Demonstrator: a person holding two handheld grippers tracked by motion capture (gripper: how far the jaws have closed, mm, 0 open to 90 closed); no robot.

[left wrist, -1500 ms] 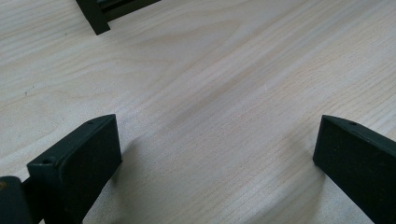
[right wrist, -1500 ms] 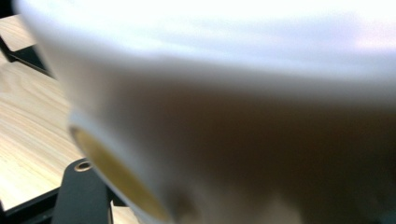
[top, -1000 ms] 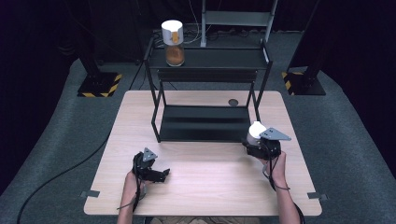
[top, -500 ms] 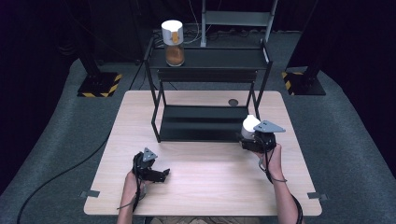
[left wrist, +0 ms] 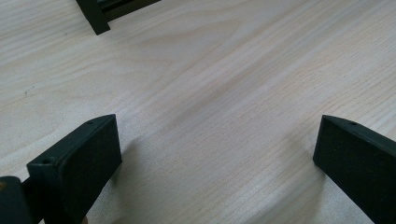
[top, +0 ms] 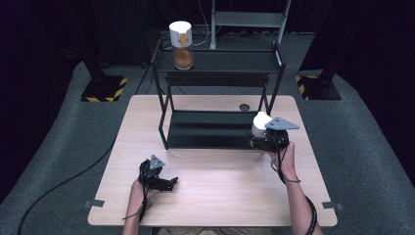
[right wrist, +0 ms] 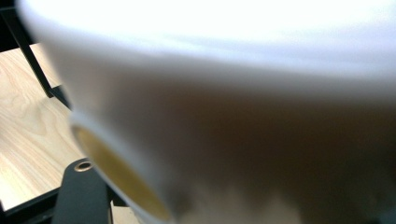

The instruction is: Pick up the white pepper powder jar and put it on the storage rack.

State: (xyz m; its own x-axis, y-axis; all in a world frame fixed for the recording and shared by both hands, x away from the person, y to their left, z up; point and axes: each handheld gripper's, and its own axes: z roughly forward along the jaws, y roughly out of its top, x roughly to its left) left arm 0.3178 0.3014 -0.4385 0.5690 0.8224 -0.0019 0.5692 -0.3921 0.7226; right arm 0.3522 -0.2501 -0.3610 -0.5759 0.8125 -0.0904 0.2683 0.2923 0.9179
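Note:
A jar with a white lid (top: 261, 123) is held in my right gripper (top: 259, 138), which is shut on it at the front right corner of the black two-tier shelf (top: 218, 61). Up close in the right gripper view, the jar's white lid (right wrist: 210, 70) is blurred, with yellowish contents below it and one black jaw at the lower left. A second white-lidded jar (top: 181, 44) with orange contents stands on the shelf's top tier, at its left. My left gripper (top: 169, 183) rests on the table near the front left, open, with bare wood between its jaws (left wrist: 217, 154).
The shelf stands on a light wooden table (top: 215, 196); its lower tier (top: 210, 128) is bare. A small dark disc (top: 243, 107) lies on the table behind the shelf's right leg. A shelf foot (left wrist: 98, 16) shows in the left gripper view.
My right gripper has carried the jar left and away from the person, up to the shelf's front right corner. The left gripper has stayed put.

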